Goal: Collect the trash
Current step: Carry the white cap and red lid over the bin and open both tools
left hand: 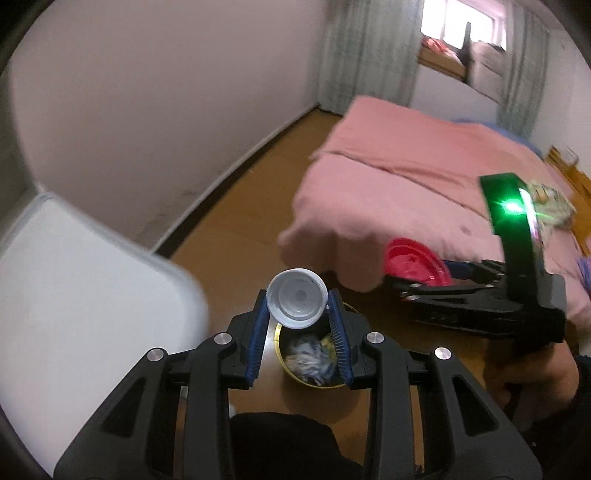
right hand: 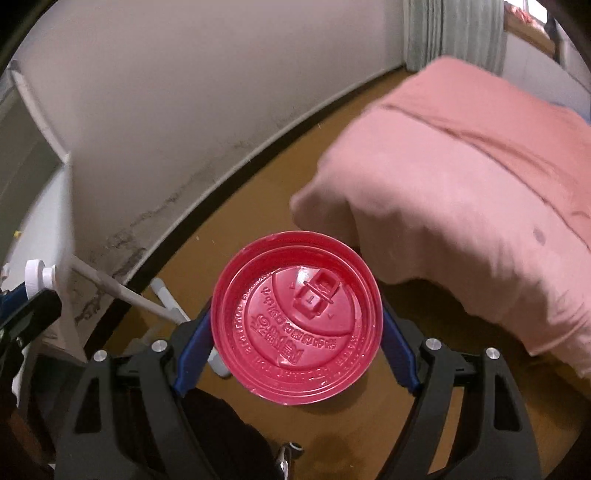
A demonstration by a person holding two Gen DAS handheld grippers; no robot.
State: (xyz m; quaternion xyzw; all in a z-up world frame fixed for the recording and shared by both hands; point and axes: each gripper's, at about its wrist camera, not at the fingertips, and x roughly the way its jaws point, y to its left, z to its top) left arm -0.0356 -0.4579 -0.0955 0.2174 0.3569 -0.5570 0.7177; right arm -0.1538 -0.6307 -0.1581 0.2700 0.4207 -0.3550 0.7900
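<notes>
My left fingers [left hand: 297, 317] grip a white cap [left hand: 297, 298] above the bin [left hand: 314, 382]; right fingers [right hand: 295, 325] clamp a red lid [right hand: 295, 325]. Next, drop both in.

Pink-covered bed [left hand: 417, 177] on brown floor [left hand: 236, 229], white wall [left hand: 147, 92], curtained window [left hand: 465, 22].

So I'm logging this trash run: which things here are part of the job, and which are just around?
Part of the job:
- white bottle cap, held in left gripper
- red cup lid, held in right gripper
- round bin with trash inside, below the cap

Just around:
- pink bed
- curtains
- white chair
</notes>
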